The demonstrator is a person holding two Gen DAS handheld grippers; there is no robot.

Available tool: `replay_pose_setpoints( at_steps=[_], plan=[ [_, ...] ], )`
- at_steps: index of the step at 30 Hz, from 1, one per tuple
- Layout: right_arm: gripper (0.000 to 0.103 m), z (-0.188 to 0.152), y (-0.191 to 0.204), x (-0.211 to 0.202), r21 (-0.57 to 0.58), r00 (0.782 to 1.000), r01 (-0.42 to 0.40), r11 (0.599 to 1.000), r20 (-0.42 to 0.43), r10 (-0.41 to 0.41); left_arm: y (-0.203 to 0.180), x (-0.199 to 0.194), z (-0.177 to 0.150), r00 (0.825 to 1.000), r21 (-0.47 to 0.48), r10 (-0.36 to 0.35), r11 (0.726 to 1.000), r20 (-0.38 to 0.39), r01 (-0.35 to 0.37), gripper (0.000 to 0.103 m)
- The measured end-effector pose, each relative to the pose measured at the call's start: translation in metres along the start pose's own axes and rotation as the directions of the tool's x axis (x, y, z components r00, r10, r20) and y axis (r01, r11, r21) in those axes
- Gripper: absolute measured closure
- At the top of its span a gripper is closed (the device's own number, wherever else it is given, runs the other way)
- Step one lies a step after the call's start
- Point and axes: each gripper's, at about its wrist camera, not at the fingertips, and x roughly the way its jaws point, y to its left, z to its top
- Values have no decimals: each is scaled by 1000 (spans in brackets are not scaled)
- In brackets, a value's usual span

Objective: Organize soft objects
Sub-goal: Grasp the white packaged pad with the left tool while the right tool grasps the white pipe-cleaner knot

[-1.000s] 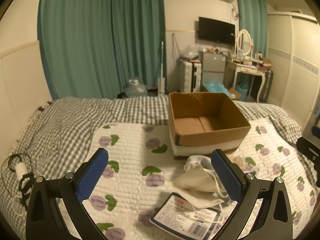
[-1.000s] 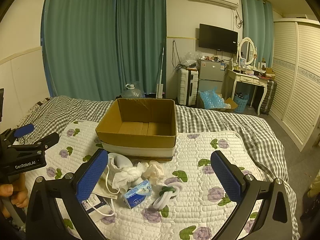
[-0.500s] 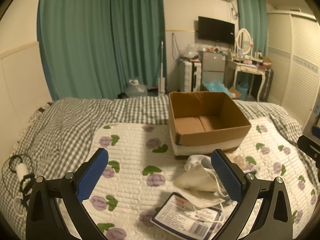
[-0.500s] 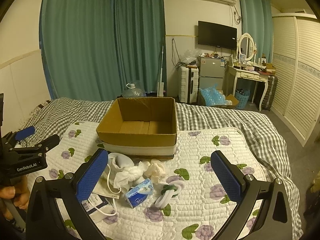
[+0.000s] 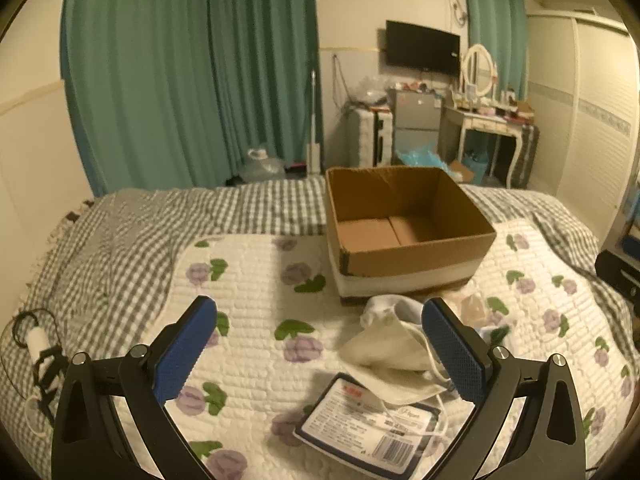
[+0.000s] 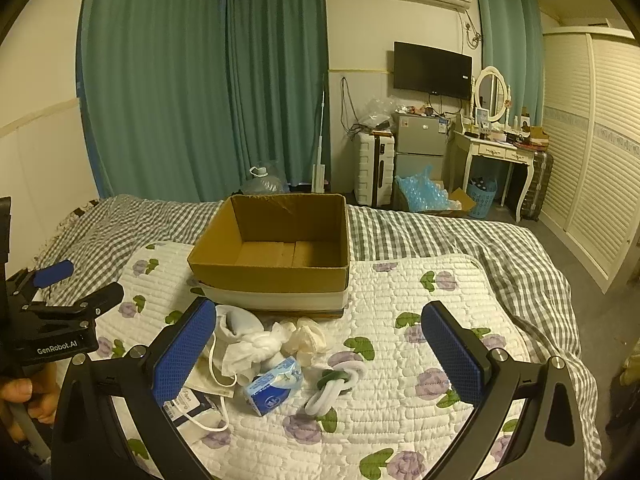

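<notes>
We hold the left claw [image 5: 318,344] with its blue pads spread wide and nothing between them, hovering above the flowered quilt [image 5: 248,320] on the bed. Just past its right pad lies a cream cloth bag [image 5: 384,354], partly resting on a flat printed packet [image 5: 370,426]. Our right claw [image 6: 318,346] is likewise spread wide and empty, above the small heap of soft things: a white sock [image 6: 236,326], a knotted white cloth [image 6: 260,346], a pale crumpled piece [image 6: 306,338], a blue tissue pack [image 6: 272,386] and a white-and-green loop of fabric [image 6: 334,386], all close together on the quilt. Just beyond the heap stands an open cardboard box [image 6: 276,276], empty inside. At the left edge of the right view, a hand [image 6: 24,394] grips the other claw's handle. A checked blanket [image 6: 460,236] covers the rest of the bed.
</notes>
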Motion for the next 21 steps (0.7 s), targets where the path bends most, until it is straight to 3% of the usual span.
replay_pose_setpoints(
  at_steps=[10, 14, 21],
  plan=[
    [0, -3, 2, 26, -55, 999, -27, 998, -48, 24, -4, 32, -29, 993, 62, -6, 998, -119, 14, 0],
    [0, -17, -1, 44, -72, 994, -35, 997, -102, 28, -1, 53, -45, 963, 20, -98, 994, -252, 106, 0],
    [0, -53, -13, 69, -96, 980, -17, 995, -200, -2, 0, 73, -76, 909, 17, -136, 988, -394, 155, 0]
  ],
)
